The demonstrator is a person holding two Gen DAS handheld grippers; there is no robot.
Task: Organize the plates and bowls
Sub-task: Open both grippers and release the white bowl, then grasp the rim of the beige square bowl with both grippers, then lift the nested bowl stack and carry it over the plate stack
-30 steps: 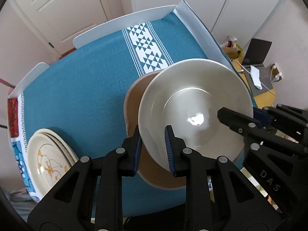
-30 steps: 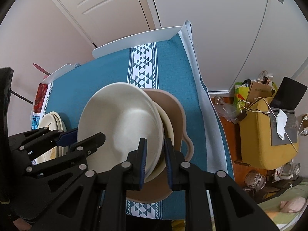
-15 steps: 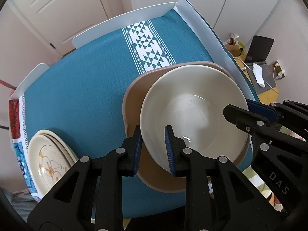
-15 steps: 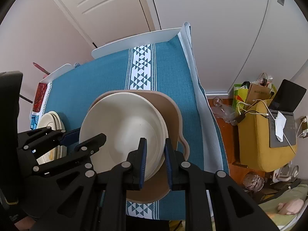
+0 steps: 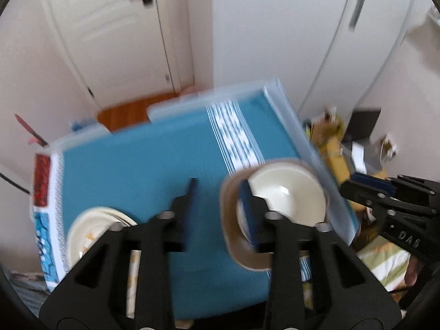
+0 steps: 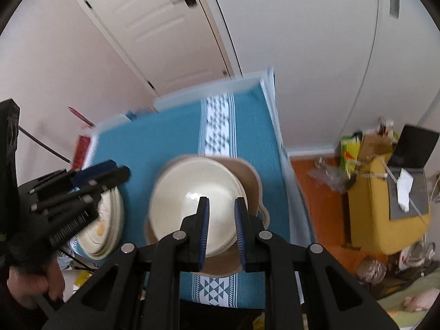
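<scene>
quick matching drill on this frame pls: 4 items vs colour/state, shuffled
Items:
1. cream bowl
2. tan dish
3. patterned plates
4. left gripper

States:
A. stacked near the tablecloth's left edge
B. open, holding nothing
C. nested in the tan dish
D. under the bowl, on the tablecloth

Pairs: 1-C, 2-D, 3-A, 4-B
</scene>
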